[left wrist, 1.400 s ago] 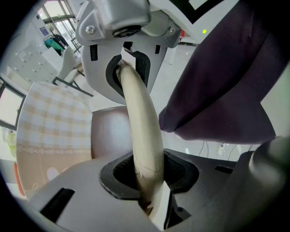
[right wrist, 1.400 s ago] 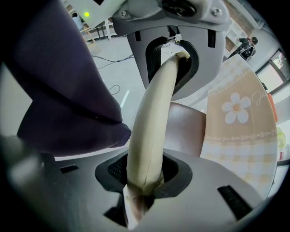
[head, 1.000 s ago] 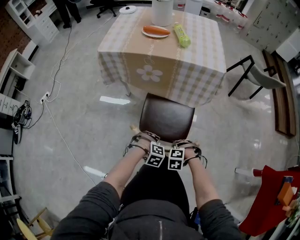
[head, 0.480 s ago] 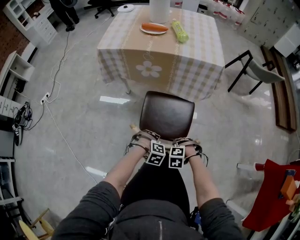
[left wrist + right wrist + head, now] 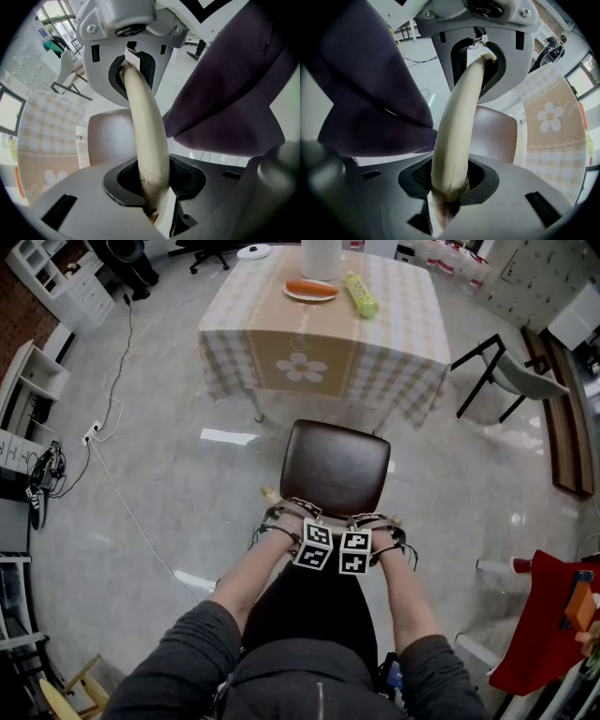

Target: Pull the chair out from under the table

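Note:
The chair [image 5: 336,468] has a dark brown seat and a cream wooden back rail. It stands in front of the table [image 5: 272,343], which wears a checked cloth with a flower; a strip of floor shows between seat and cloth. My left gripper [image 5: 284,515] is shut on the left part of the rail, and my right gripper [image 5: 380,523] on the right part. In the left gripper view the back rail [image 5: 146,140] runs between both pads of that gripper [image 5: 143,131]. The right gripper view shows the same rail [image 5: 457,131] clamped in the right gripper [image 5: 461,126]. Both point straight down.
On the table stand a plate with an orange food item [image 5: 311,289], a green bottle [image 5: 362,296] and a white cylinder [image 5: 321,257]. A grey chair with black legs [image 5: 520,381] is at the right, cables [image 5: 112,474] trail on the floor at the left, and a red object [image 5: 544,624] lies at the lower right.
The chair has come back toward me with both grippers on its rail. The gap between the seat's front edge and the tablecloth has widened.

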### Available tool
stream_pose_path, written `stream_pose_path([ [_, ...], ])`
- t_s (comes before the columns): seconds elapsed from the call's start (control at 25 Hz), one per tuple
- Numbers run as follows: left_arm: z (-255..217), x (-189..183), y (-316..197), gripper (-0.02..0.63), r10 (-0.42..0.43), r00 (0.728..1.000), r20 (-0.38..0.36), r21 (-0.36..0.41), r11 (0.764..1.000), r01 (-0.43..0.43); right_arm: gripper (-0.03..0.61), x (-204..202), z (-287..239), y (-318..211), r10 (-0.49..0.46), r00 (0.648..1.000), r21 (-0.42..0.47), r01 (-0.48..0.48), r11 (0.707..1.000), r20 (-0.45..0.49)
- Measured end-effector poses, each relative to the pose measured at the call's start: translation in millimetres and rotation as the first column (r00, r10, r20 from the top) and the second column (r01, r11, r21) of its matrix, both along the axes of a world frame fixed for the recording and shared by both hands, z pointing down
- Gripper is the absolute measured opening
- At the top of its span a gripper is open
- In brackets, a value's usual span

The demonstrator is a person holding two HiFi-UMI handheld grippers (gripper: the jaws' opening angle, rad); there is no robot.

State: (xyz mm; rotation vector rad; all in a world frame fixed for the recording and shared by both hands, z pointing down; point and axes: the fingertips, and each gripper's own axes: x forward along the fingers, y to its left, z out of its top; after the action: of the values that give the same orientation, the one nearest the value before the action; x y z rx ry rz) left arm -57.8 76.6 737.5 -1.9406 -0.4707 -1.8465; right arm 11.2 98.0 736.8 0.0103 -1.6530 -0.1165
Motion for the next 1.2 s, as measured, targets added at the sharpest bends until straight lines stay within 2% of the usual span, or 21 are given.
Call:
stream_pose_path([
  [0.56, 0.3, -3.6, 34.0, 0.127, -0.030, 1.000, -0.001, -0.003, 1.000, 0.030, 0.104, -1.5, 1.6, 31.0, -0.033, 0.999, 0.014, 0.033, 0.999, -0.032],
  [0.96, 0.0, -2.3, 36.9, 0.131, -0.058, 0.998, -0.030, 0.017, 0.998, 0.058, 0.104, 1.4, 1.6, 32.4, -0.031, 0.996, 0.046, 0.035, 0.998, -0.078],
  [1.0, 1.8, -3.2, 38.5, 0.155, -0.066, 0.997, -0.028, 0.009, 0.998, 0.066, 0.104, 1.8, 1.7, 32.9, -0.031, 0.996, 0.049, 0.035, 0.998, -0.082],
  [1.08, 5.4, -6.3, 42.0, 0.267, -0.079, 0.997, -0.021, -0.004, 0.997, 0.079, 0.129, 1.9, 1.9, 35.1, -0.028, 0.996, 0.049, 0.033, 0.998, -0.084],
  [1.2, 6.6, -7.3, 45.4, 0.309, -0.063, 0.997, -0.043, 0.011, 0.998, 0.063, 0.178, 2.9, 2.1, 38.1, -0.017, 0.997, 0.056, 0.021, 0.998, -0.080],
])
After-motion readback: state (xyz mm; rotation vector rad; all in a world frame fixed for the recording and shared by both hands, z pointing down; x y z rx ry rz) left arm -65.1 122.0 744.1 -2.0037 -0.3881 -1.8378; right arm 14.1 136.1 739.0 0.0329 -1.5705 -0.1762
